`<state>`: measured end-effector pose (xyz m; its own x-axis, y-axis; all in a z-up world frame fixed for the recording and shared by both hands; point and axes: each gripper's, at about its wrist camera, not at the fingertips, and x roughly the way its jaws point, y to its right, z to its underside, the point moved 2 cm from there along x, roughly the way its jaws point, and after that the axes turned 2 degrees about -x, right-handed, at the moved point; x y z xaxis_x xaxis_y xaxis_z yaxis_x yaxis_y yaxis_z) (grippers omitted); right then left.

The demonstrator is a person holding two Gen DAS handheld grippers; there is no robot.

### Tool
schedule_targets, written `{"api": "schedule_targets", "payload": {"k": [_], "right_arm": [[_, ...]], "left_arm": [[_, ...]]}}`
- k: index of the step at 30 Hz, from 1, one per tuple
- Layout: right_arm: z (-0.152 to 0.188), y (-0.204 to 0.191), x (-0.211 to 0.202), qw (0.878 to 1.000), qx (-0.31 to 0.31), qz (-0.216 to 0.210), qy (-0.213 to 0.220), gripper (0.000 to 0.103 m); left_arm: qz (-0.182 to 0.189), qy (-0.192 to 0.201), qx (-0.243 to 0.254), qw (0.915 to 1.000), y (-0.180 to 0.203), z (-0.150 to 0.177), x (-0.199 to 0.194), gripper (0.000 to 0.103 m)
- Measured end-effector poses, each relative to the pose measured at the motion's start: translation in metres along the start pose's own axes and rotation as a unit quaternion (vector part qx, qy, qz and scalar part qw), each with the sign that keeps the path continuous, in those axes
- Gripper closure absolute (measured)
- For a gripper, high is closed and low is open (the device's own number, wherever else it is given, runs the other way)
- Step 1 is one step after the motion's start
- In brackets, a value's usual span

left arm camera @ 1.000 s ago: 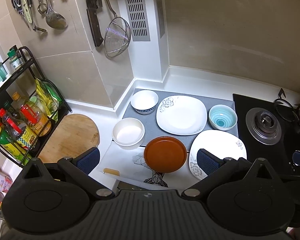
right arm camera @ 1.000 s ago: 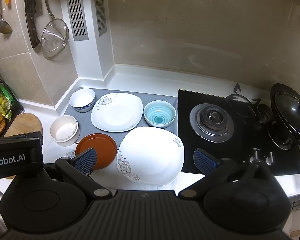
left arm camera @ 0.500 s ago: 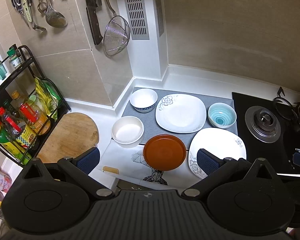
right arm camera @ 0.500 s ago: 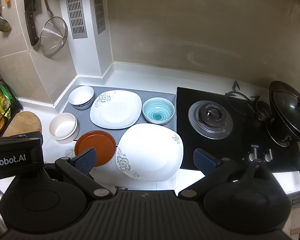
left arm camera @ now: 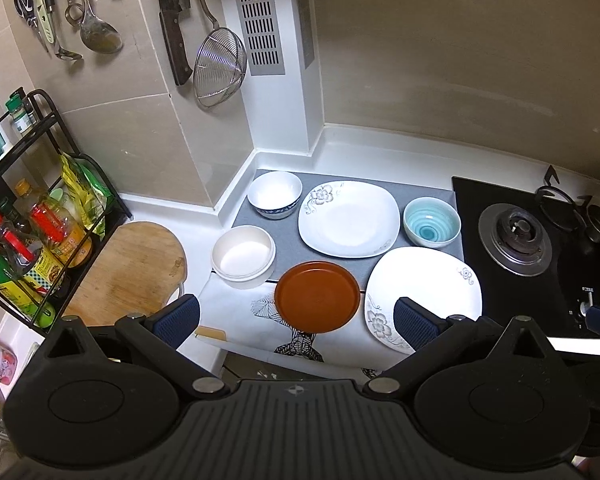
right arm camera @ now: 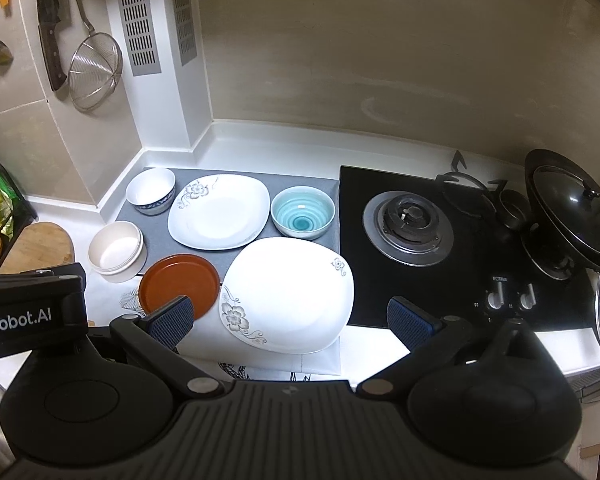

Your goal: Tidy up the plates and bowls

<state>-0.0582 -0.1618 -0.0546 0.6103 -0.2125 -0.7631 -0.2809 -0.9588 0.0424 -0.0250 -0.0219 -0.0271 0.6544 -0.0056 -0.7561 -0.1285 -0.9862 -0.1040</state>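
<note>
On the counter lie two white square floral plates, one at the back [left arm camera: 348,218] [right arm camera: 220,210] and one at the front [left arm camera: 424,292] [right arm camera: 288,292]. A brown round plate [left arm camera: 317,296] [right arm camera: 179,284] sits left of the front one. A white bowl with a blue band [left arm camera: 275,193] [right arm camera: 151,190], a cream bowl [left arm camera: 243,256] [right arm camera: 116,250] and a teal bowl [left arm camera: 431,222] [right arm camera: 303,211] stand around them. My left gripper [left arm camera: 296,322] hangs open above the brown plate. My right gripper [right arm camera: 290,320] hangs open above the front white plate. Neither holds anything.
A gas hob [right arm camera: 408,224] with a lidded black pan [right arm camera: 572,208] fills the right side. A wooden board [left arm camera: 128,268] and a rack of bottles [left arm camera: 28,240] stand at the left. A knife, strainer [left arm camera: 220,66] and ladles hang on the wall.
Both views have shifted slightly, with the dishes sitting a little higher in frame. No dish has moved and both grippers stay open.
</note>
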Motion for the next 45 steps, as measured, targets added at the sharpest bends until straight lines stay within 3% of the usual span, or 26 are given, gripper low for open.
{"api": "schedule_targets", "payload": {"k": [19, 23, 27, 29, 32, 34, 35, 38, 40, 42, 44, 45], "right_arm": [[0.002, -0.002, 0.016, 1.000, 0.006, -0.010, -0.005, 0.000], [0.012, 0.002, 0.051, 0.999, 0.015, -0.032, -0.009, 0.000], [0.037, 0.021, 0.089, 0.989, 0.041, -0.134, 0.035, 0.000], [0.051, 0.035, 0.105, 0.984, 0.055, -0.162, 0.057, 0.000], [0.060, 0.049, 0.134, 0.992, 0.046, -0.114, 0.041, 0.000], [0.062, 0.058, 0.157, 0.995, 0.041, -0.086, 0.016, 0.000], [0.063, 0.064, 0.169, 0.995, 0.045, -0.088, 0.007, 0.000], [0.066, 0.086, 0.203, 0.989, 0.085, -0.117, -0.008, 0.000], [0.069, 0.106, 0.219, 0.978, 0.147, -0.147, -0.003, 0.000], [0.069, 0.120, 0.235, 0.968, 0.205, -0.146, -0.005, 0.000], [0.068, 0.124, 0.252, 0.966, 0.219, -0.137, -0.015, 0.001], [0.068, 0.124, 0.260, 0.966, 0.221, -0.131, -0.023, 0.007]], "left_arm": [[-0.003, -0.008, 0.003, 1.0000, 0.004, 0.001, 0.017, 0.000], [0.018, -0.038, 0.015, 0.9990, 0.005, 0.003, 0.052, 0.001], [0.044, -0.019, 0.009, 0.9988, -0.004, 0.014, 0.097, 0.013], [0.074, -0.014, 0.013, 0.9970, -0.006, 0.017, 0.124, 0.013], [0.097, -0.036, 0.049, 0.9934, 0.002, 0.018, 0.173, 0.013], [0.139, -0.068, 0.053, 0.9866, 0.006, 0.017, 0.209, 0.014], [0.163, -0.085, 0.042, 0.9821, 0.007, 0.016, 0.228, 0.024], [0.224, -0.138, 0.036, 0.9641, 0.019, 0.008, 0.281, 0.080], [0.252, -0.140, 0.054, 0.9561, 0.033, 0.001, 0.308, 0.081], [0.244, -0.125, 0.113, 0.9550, 0.054, -0.004, 0.327, 0.081], [0.242, -0.134, 0.142, 0.9505, 0.069, -0.007, 0.349, 0.081], [0.249, -0.148, 0.142, 0.9464, 0.074, -0.008, 0.363, 0.081]]}}
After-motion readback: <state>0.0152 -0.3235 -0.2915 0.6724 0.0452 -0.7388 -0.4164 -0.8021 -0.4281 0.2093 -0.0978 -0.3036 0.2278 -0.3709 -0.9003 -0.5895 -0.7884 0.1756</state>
